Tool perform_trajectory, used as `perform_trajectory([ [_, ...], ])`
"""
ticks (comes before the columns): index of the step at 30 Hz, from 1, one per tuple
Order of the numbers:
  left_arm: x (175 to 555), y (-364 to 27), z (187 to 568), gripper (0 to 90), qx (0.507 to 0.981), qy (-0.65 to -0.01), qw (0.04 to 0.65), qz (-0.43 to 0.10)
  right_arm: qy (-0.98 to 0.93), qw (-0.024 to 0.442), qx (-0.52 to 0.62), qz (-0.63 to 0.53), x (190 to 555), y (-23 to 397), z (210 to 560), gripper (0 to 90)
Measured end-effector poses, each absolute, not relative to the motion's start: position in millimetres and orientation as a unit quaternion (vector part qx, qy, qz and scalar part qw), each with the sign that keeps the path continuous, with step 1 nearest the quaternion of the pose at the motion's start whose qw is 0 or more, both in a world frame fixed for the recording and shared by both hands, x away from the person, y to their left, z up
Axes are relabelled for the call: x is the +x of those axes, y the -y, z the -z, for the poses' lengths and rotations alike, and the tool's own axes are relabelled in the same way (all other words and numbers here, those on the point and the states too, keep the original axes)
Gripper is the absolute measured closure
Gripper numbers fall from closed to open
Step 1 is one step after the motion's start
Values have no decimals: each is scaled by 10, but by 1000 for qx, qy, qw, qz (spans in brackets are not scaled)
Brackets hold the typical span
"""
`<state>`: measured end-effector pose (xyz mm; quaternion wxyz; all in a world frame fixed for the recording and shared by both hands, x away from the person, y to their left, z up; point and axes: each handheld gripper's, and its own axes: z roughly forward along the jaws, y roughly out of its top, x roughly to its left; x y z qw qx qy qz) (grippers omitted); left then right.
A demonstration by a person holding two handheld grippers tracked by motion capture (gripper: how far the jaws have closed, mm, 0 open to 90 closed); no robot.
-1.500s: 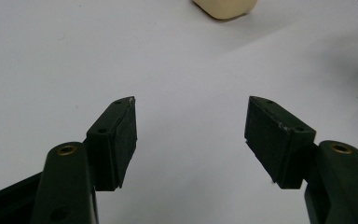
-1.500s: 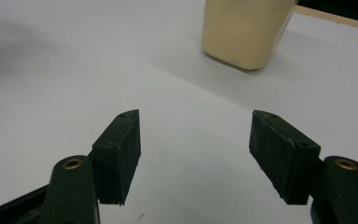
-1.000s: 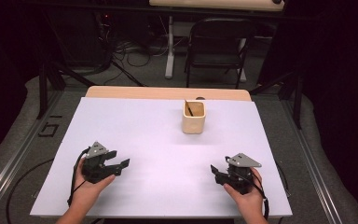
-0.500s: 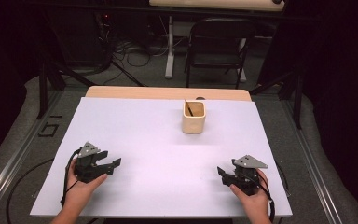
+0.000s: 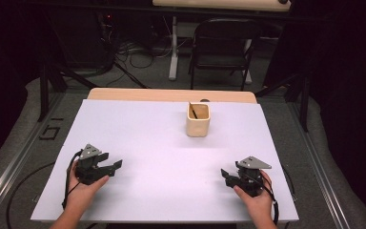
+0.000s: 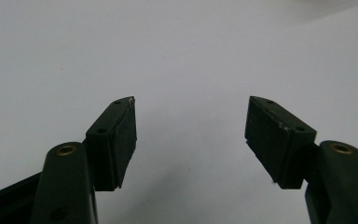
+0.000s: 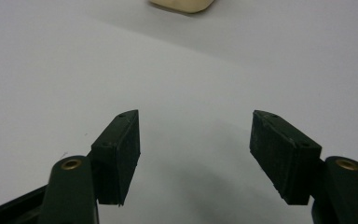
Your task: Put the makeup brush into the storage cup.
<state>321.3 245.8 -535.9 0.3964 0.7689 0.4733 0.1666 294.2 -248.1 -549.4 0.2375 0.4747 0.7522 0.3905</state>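
Big picture first: the white table (image 5: 138, 143) stretches out ahead of me, bare across its whole near half. Toward the far side, a little right of centre, stands the cream square cup (image 5: 198, 119), upright, with a thin dark stick (image 5: 193, 110) leaning inside it. That cup is the nearest thing to work on, and it is well apart from both my tools.

My left gripper (image 5: 115, 165) sits low at the near left of the table, jaws spread wide with nothing between them; in the left gripper view I see plain white tabletop between the two black pads (image 6: 121, 135). My right gripper (image 5: 226, 175) is at the near right, jaws just as wide and empty, and in the right gripper view the cup's bottom edge (image 7: 182, 5) peeks in at the top, slightly left of the midline between the pads (image 7: 279, 149).

So, I reckon the reach has not begun. The right tool looks better placed. To do it well, I'd bring the cup onto my midline first, then go forward level, keeping the jaws wide until the walls sit between the pads. Grip low on the body, squarely on two flat sides, and close gently: a tilt could tip that stick out.
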Motion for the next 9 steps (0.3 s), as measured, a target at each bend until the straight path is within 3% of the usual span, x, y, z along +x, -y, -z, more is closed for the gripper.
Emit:
perform_trajectory([
  [9, 3233, -2561, 5369, 318, 761, -491, 391, -163, -742, 254, 492, -379, 3005, 2618, 5504, 317],
])
